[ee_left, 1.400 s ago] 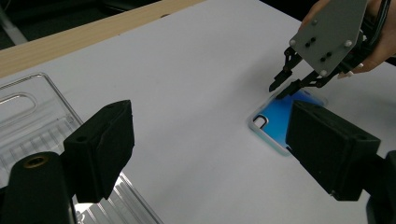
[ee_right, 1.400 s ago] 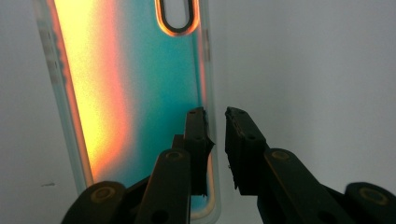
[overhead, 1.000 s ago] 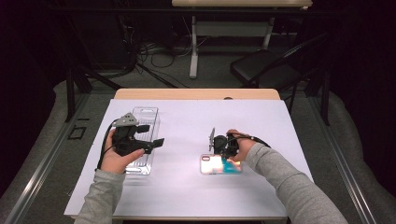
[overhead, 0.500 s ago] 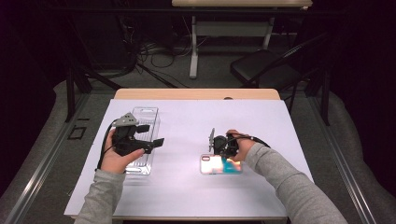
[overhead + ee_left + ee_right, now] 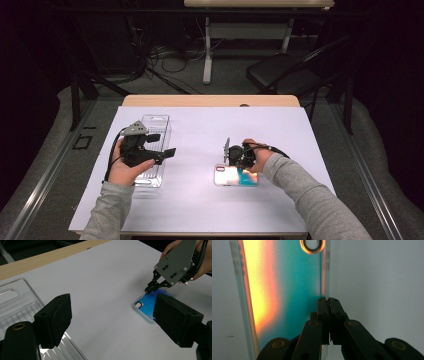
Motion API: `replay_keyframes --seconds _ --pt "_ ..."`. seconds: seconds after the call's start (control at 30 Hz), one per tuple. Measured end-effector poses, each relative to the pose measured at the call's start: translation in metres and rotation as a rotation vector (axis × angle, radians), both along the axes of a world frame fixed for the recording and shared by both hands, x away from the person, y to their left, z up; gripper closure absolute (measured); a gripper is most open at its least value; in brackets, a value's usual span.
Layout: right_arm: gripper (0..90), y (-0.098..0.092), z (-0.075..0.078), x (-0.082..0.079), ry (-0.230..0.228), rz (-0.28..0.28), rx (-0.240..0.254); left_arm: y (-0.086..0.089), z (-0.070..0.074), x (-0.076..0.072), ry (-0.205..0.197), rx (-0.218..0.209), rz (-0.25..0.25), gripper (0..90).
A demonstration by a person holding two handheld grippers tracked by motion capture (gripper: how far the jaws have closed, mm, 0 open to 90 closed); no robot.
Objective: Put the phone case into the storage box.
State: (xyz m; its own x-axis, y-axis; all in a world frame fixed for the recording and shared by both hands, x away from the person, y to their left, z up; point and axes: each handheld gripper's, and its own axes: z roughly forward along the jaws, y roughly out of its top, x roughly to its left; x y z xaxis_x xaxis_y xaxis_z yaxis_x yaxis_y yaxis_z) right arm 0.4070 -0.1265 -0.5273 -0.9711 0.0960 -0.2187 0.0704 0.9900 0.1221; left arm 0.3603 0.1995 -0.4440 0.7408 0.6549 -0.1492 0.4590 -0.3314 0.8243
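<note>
High view: a phone case (image 5: 236,176) is lying flat on the white sheet covering the table (image 5: 210,135), and everything else is placed from it. The right claw (image 5: 229,159) is sitting at the case's far long edge, pointing down at it, with the person's right hand wrapped around it and the grey sleeve running off toward the near right corner of the table. Well apart from the case, toward the left side of the table, a clear plastic tray (image 5: 156,131) is resting lengthwise, and the left claw (image 5: 162,145) is hovering over the tray's side nearest the case.

Right gripper view: the right claw (image 5: 328,302) is pinching the raised clear rim along one long side of the phone case (image 5: 287,285); its two black jaws are standing pressed together with only that thin edge between them. The case is glowing orange along one side and teal beside the claw, and its camera cutout is lying at the end farthest from the claw.

Left gripper view: the left claw (image 5: 110,315) is standing with its jaws spread wide and nothing between them, aimed across the table toward the phone case (image 5: 150,302). The clear plastic tray (image 5: 22,307) is lying under the jaw farther from the case.
</note>
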Motion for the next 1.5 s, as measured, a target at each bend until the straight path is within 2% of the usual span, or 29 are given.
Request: replay_keyframes --seconds 0.5,0.97,1.27,1.5 --pt "89.1 0.0000 0.0002 -0.0015 -0.012 0.018 -0.006 0.0004 -0.0002 0.0001 0.003 -0.003 0.005 15.7" --pt "89.2 -0.0007 0.0013 -0.0021 0.002 0.027 -0.001 0.0005 -0.0004 0.0004 0.003 -0.001 0.002 15.7" --pt "89.2 -0.0025 0.0039 -0.0019 0.025 0.015 0.015 0.0008 -0.0004 0.0005 0.006 -0.002 0.004 15.7" --pt "89.2 -0.0039 0.0086 -0.0021 0.040 -0.004 0.048 0.0009 -0.0004 0.0004 0.005 -0.004 0.006 15.7"
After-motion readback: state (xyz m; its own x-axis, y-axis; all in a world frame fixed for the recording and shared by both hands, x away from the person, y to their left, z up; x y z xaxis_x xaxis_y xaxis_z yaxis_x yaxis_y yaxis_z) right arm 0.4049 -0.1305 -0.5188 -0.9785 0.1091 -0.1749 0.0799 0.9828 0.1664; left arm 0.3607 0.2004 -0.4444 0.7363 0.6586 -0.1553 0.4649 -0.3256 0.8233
